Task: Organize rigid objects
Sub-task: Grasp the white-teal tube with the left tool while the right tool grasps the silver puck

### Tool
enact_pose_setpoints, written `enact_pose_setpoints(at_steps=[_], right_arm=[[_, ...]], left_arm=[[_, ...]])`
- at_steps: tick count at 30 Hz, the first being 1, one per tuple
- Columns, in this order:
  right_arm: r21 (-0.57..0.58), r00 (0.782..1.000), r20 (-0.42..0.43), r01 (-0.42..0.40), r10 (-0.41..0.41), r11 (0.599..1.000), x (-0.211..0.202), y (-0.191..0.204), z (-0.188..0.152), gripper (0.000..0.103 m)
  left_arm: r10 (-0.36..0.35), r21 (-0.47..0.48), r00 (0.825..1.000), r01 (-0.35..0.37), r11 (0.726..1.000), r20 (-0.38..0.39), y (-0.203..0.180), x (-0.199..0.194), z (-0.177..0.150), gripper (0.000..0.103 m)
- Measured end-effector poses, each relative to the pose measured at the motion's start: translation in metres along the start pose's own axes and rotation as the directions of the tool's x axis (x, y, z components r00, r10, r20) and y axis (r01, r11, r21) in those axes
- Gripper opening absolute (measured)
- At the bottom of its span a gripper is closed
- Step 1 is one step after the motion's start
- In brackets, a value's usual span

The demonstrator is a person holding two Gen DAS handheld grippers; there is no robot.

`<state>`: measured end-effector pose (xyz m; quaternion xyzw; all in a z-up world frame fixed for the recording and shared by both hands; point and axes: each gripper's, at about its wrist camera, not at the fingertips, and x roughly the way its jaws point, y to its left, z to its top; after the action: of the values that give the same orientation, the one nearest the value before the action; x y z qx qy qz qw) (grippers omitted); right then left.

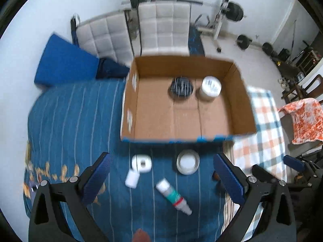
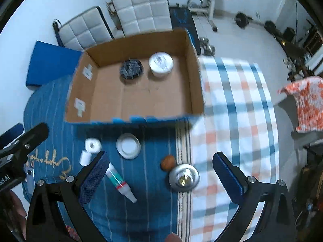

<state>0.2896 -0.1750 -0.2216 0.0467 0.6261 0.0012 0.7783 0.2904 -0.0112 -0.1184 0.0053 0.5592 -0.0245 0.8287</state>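
Both tongs were spread and held nothing: our left tongs (image 1: 161,173) hovered over the tape roll (image 1: 141,163), tin lid (image 1: 188,162) and glue tube (image 1: 173,196) on the blue bedspread (image 1: 66,121); our right tongs (image 2: 160,173) over the metal knob (image 2: 184,177). At twelve o'clock stood the cardboard box (image 1: 240,100), holding a black jar (image 1: 181,88) and white jar (image 1: 211,87). We judged the near wall could catch a low carry, and the tube might roll on soft fabric.

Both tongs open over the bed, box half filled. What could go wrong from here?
1. The glue tube lies tilted close to the right tongs' left finger; a descent may knock it.
2. The metal knob touches the brown nut, so grasping may drag both.
3. The cardboard box sits on soft bedding and could shift if bumped.
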Motion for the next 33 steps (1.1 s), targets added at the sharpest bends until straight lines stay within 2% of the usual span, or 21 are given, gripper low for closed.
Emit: enact_pose_setpoints(at_steps=[5,8,10,11,12,13,14,16,17,19,21,22,27,28,30,31,33], right_arm=[[0.074,0.992,-0.125,0.011,-0.001,0.997,0.052,-0.039,-0.029,0.103],[0.1,0.977,-0.212,0.045,-0.022,0.994,0.095,-0.057,-0.043,0.103],[0.112,0.965,-0.259,0.053,-0.023,0.992,0.119,-0.062,-0.049,0.103],[0.12,0.958,-0.285,0.045,-0.009,0.992,0.132,-0.063,-0.052,0.103],[0.127,0.953,-0.303,0.039,0.001,0.991,0.143,-0.063,-0.054,0.103],[0.132,0.947,-0.321,0.038,0.007,0.99,0.151,-0.062,-0.056,0.099],[0.137,0.942,-0.334,0.032,0.015,0.99,0.157,-0.061,-0.058,0.097],[0.142,0.931,-0.362,0.012,0.04,0.99,0.172,-0.057,-0.062,0.078],[0.145,0.927,-0.371,0.004,0.051,0.989,0.177,-0.055,-0.063,0.074],[0.146,0.93,-0.364,0.015,0.04,0.989,0.18,-0.052,-0.065,0.074],[0.13,0.928,-0.372,0.015,0.035,0.991,0.179,-0.049,-0.067,0.074],[0.117,0.923,-0.383,0.011,0.035,0.993,0.179,-0.047,-0.07,0.073],[-0.016,0.881,-0.473,-0.006,-0.002,1.0,0.178,-0.024,-0.098,0.073],[-0.019,0.88,-0.475,-0.005,-0.005,1.0,0.18,-0.021,-0.102,0.073],[0.001,0.889,-0.458,0.01,-0.008,1.0,0.181,-0.02,-0.103,0.074],[0.02,0.891,-0.454,0.016,-0.006,1.0,0.182,-0.019,-0.102,0.074],[0.053,0.893,-0.449,0.019,0.007,0.998,0.184,-0.02,-0.1,0.074]], left_arm=[[0.011,-0.037,0.989,-0.017,0.999,-0.15,0.002,0.049,-0.047,0.103],[-0.007,-0.05,0.964,-0.007,0.999,-0.266,-0.001,0.095,-0.076,0.099],[-0.049,-0.081,0.941,0.023,0.996,-0.335,-0.003,0.126,-0.092,0.074],[-0.059,-0.094,0.927,0.026,0.995,-0.37,-0.005,0.142,-0.101,0.068],[-0.06,-0.096,0.913,0.023,0.995,-0.403,-0.007,0.157,-0.108,0.058],[-0.063,-0.1,0.894,0.021,0.995,-0.444,-0.01,0.175,-0.115,0.054],[-0.056,-0.097,0.882,0.012,0.995,-0.468,-0.012,0.185,-0.119,0.055],[-0.042,-0.089,0.857,-0.005,0.996,-0.514,-0.016,0.207,-0.129,0.047],[-0.052,-0.099,0.848,-0.001,0.995,-0.527,-0.017,0.215,-0.133,0.046],[-0.044,-0.095,0.845,-0.008,0.995,-0.532,-0.02,0.223,-0.137,0.037],[-0.018,-0.058,0.861,-0.014,0.998,-0.509,-0.026,0.22,-0.136,0.033],[-0.013,-0.034,0.862,-0.005,0.999,-0.506,-0.03,0.218,-0.137,0.032],[0.037,0.092,0.862,0.012,0.996,-0.505,-0.035,0.203,-0.155,0.033],[0.043,0.108,0.857,0.015,0.994,-0.513,-0.035,0.203,-0.16,0.033],[0.039,0.088,0.847,0.009,0.996,-0.53,-0.032,0.209,-0.166,0.033],[0.019,0.054,0.857,0.01,0.998,-0.514,-0.029,0.208,-0.165,0.033],[0.017,0.041,0.857,0.004,0.999,-0.514,-0.029,0.208,-0.163,0.033]])
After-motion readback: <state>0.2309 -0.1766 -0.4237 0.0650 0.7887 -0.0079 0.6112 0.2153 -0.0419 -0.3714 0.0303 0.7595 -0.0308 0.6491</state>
